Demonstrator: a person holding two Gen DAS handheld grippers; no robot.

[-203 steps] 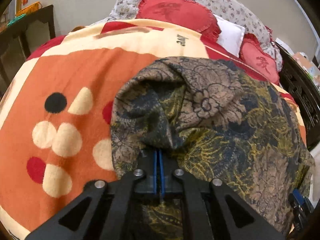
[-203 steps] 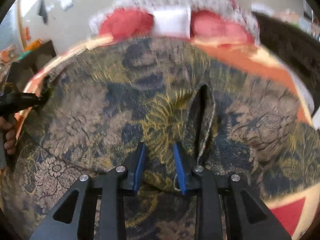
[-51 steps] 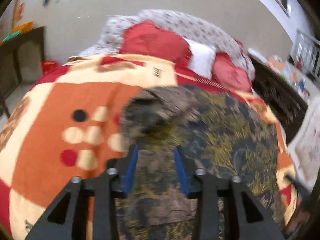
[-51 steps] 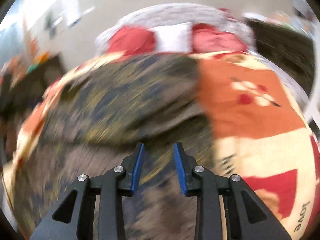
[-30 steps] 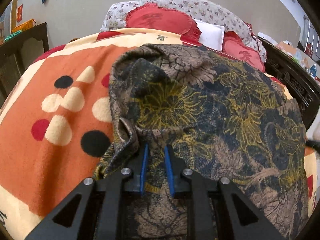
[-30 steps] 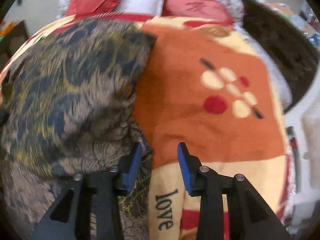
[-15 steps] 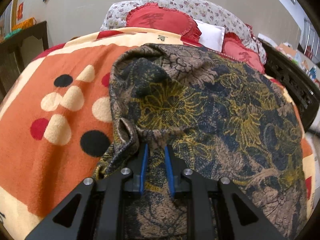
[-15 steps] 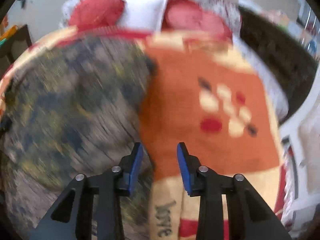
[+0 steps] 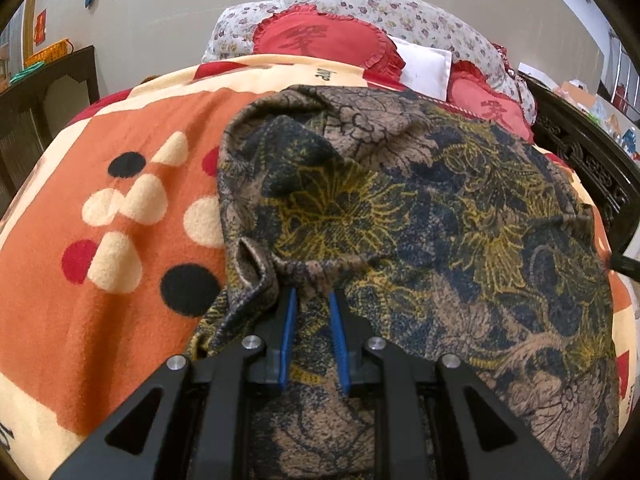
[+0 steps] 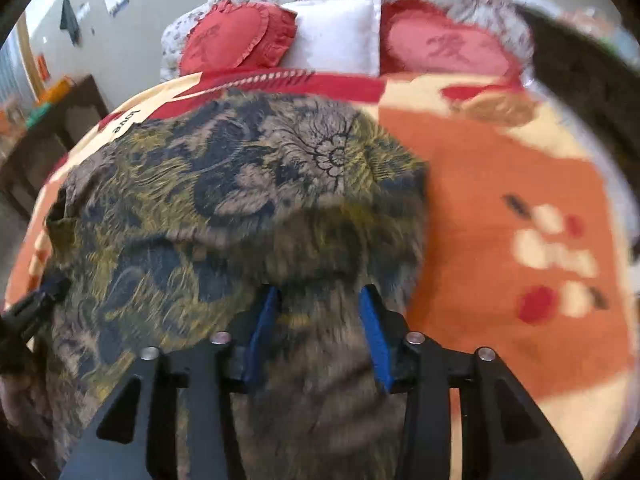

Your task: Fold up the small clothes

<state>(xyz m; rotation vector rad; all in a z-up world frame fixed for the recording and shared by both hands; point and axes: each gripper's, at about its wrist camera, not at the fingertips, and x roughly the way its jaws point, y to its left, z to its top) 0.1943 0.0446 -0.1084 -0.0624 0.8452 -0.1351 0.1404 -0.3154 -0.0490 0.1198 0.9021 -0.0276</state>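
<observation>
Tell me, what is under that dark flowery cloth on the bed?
Under the flowery cloth lies an orange blanket with cream, red and black dots, showing on both sides. The cloth is doubled over, so a lower layer of it lies beneath too. Anything else under it is covered.

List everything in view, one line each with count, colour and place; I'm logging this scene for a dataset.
Garment: one, brown, navy and yellow floral, spread on the blanket.
Blanket: one, orange, cream and red with dots, covering the bed.
Heart cushions: two, red, at the bed head.
White pillow: one, between the cushions.
Floral bedding: one, white with small flowers, behind the cushions.
Dark wooden furniture: left of the bed.
Left claw: blue pads narrowly apart with a garment fold between them.
Right claw: blue pads wide apart over the garment's edge.
</observation>
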